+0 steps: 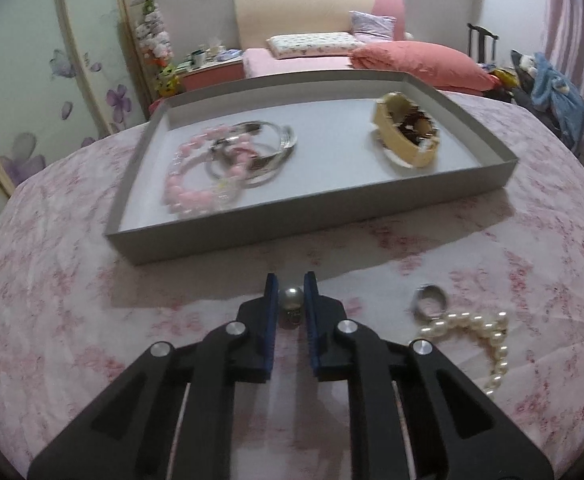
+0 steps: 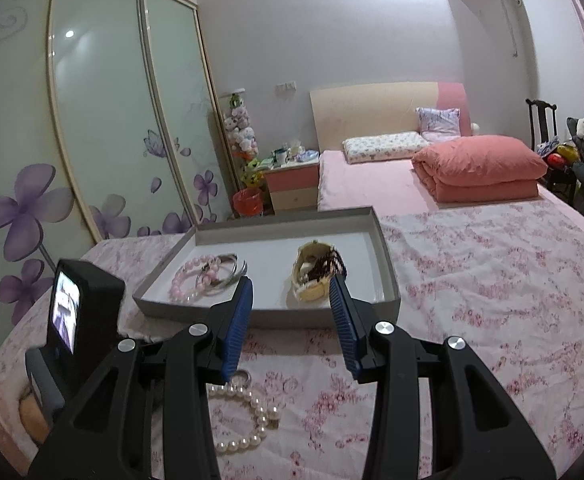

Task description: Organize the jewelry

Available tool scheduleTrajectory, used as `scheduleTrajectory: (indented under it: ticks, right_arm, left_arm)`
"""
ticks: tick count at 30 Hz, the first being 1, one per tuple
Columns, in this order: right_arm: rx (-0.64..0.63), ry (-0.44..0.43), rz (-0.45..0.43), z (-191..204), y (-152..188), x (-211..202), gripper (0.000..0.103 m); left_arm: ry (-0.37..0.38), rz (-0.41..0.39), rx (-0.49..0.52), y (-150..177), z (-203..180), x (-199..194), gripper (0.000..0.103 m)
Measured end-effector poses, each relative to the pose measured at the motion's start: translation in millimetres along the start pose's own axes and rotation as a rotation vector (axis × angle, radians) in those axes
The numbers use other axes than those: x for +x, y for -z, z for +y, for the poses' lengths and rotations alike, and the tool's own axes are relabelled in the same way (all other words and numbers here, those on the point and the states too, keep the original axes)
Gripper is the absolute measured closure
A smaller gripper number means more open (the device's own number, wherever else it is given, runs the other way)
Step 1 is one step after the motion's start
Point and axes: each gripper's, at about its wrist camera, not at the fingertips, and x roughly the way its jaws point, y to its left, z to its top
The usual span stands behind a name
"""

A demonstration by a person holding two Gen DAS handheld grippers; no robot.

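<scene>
Between the blue pads of the left gripper (image 1: 290,300) a small pearl-topped ring (image 1: 290,298) is seen, low over the flowered bedspread (image 1: 72,320). The jaws are drawn in close around it, yet whether the pads are actually pressed against it cannot be told; the frame is slightly blurred. The risk is judged to lie here — a round, smooth bead can be squeezed out sideways if it is caught off-centre, and on soft fabric it can be pushed down rather than lifted.

A silver ring (image 1: 429,300) and a white pearl bracelet (image 1: 479,340) are left on the bedspread just to the right, touching each other; they could be nudged if the gripper is swung that way. The grey tray (image 1: 220,240) is set just beyond, its near wall standing between the ring and the tray floor, so it must be cleared. Inside, a pink bead bracelet (image 1: 196,184) is tangled with silver bangles (image 1: 268,148) at the left, and a cream-and-brown hair claw (image 1: 407,136) lies well apart at the right.

The right gripper (image 2: 290,300) is held above the bed with jaws wide apart and nothing between them.
</scene>
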Motion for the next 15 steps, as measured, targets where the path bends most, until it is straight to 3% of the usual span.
scheduleTrajectory:
  ticks: [6,11,15]
  right_arm:
    - [-0.029,-0.038,0.112,3.0,16.0,8.8,0.062]
    - [-0.071,-0.066,0.238,8.5,36.6,20.8,0.077]
    - [-0.085,-0.071,0.314,13.7,47.0,32.0,0.08]
  left_arm:
    - [-0.063,0.022,-0.074,6.7,45.8,-6.0,0.089]
    - [-0.093,0.024,-0.124,16.0,73.7,-13.6,0.089]
    - [-0.098,0.024,-0.154,21.1,85.9,-18.1,0.089]
